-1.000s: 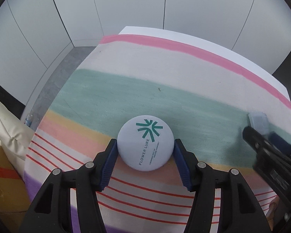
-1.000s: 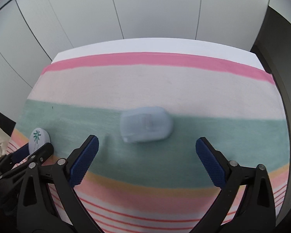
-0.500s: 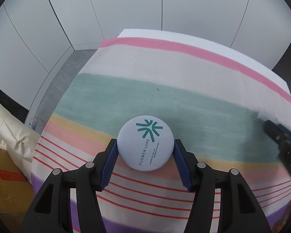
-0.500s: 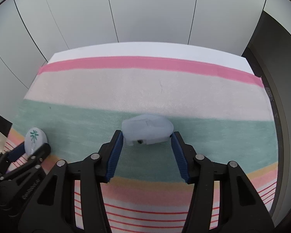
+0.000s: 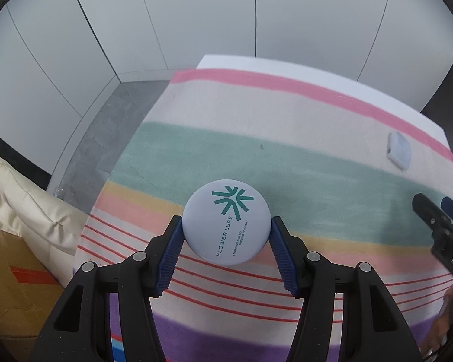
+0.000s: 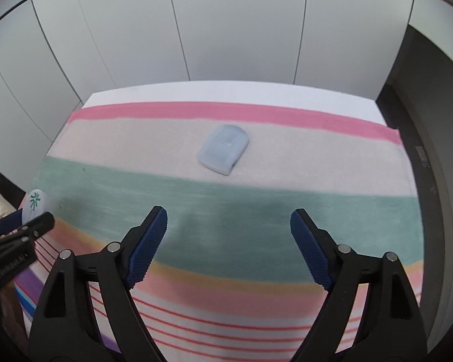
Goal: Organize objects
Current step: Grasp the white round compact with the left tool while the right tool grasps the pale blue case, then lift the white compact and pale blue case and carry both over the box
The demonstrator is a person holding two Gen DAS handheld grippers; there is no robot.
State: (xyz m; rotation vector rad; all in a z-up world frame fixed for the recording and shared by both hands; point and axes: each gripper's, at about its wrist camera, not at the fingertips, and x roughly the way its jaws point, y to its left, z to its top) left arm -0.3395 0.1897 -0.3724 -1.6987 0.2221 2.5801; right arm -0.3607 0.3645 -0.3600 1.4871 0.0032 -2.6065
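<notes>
My left gripper (image 5: 226, 226) is shut on a round white powder compact (image 5: 226, 221) with a teal logo and "FLOWER LURE" print, held just above the striped cloth (image 5: 287, 114). The compact also shows at the left edge of the right wrist view (image 6: 36, 202), with the left gripper (image 6: 18, 226) around it. A pale blue rounded case (image 6: 224, 148) lies flat on the cream stripe near the pink stripe, well ahead of my right gripper (image 6: 228, 226), which is open and empty. The case also shows far right in the left wrist view (image 5: 399, 150).
The striped cloth (image 6: 256, 211) covers the table up to a white far edge. Grey wall panels stand behind it. A cream cushion (image 5: 24, 205) and a cardboard box (image 5: 9, 271) sit left of the table. The right gripper's tip (image 5: 438, 220) shows at the right edge.
My right gripper shut on the pale blue case, carried it farther back, let it go on the cream stripe and pulled back open. The left gripper kept hold of the compact.
</notes>
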